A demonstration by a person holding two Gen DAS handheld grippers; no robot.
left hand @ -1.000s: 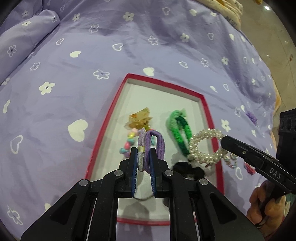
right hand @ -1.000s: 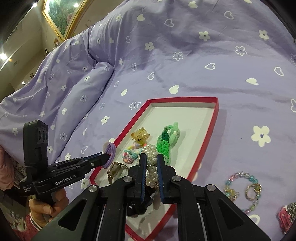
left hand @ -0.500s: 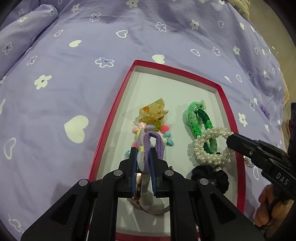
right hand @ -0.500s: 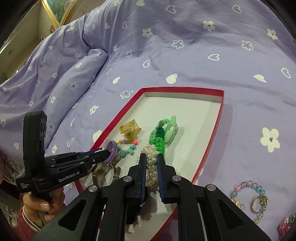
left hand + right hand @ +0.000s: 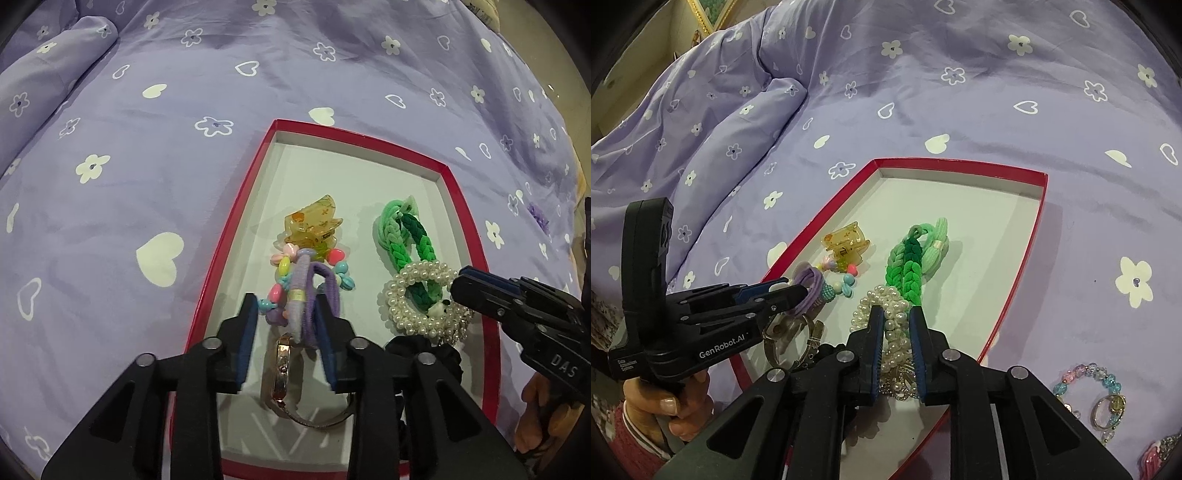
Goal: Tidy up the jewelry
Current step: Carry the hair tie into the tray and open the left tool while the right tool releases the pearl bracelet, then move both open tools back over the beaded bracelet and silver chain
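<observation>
The far half of the red-rimmed tray (image 5: 447, 173) was bare, while its near half was crowded. My left gripper (image 5: 288, 325) stood with its fingers apart, and the purple hair ties (image 5: 306, 295) lay loose between them, over the beaded bracelet (image 5: 277, 291) by the left edge. My right gripper (image 5: 895, 332) was clamped on the pearl scrunchie (image 5: 882, 299), beside the green braided band (image 5: 908, 269).

Red-rimmed tray (image 5: 236, 229), white inside; lilac bedspread (image 5: 147, 166), white hearts, flowers; green braid (image 5: 905, 273); white pearls (image 5: 417, 321).
</observation>
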